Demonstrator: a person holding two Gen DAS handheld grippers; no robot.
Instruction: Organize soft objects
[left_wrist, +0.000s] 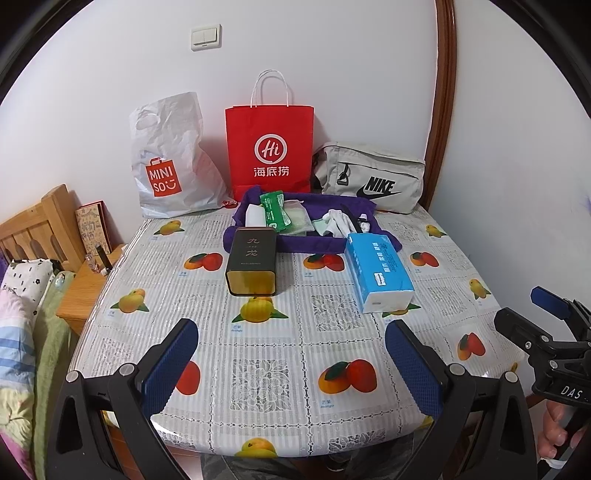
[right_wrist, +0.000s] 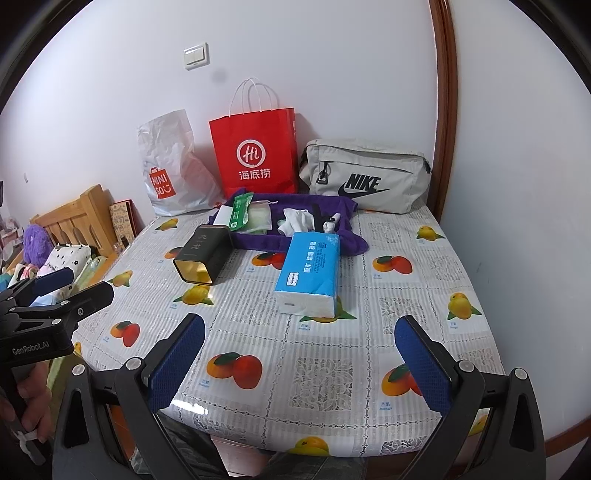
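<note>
Both views are bright and evenly lit, with a faint pink cast on the wall (left_wrist: 332, 55). Soft glare sits on the glossy tablecloth (left_wrist: 295, 350), strongest along its near edge. Short soft shadows fall just beside the tin (right_wrist: 203, 258). Fisheye bending curves the door frame (right_wrist: 443, 110); the corners go black. Far text looks slightly blurred, perhaps from compression.

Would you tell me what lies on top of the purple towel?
On the purple towel: green wipes packet, white socks, a small white box. Anything beneath these is hidden.
</note>
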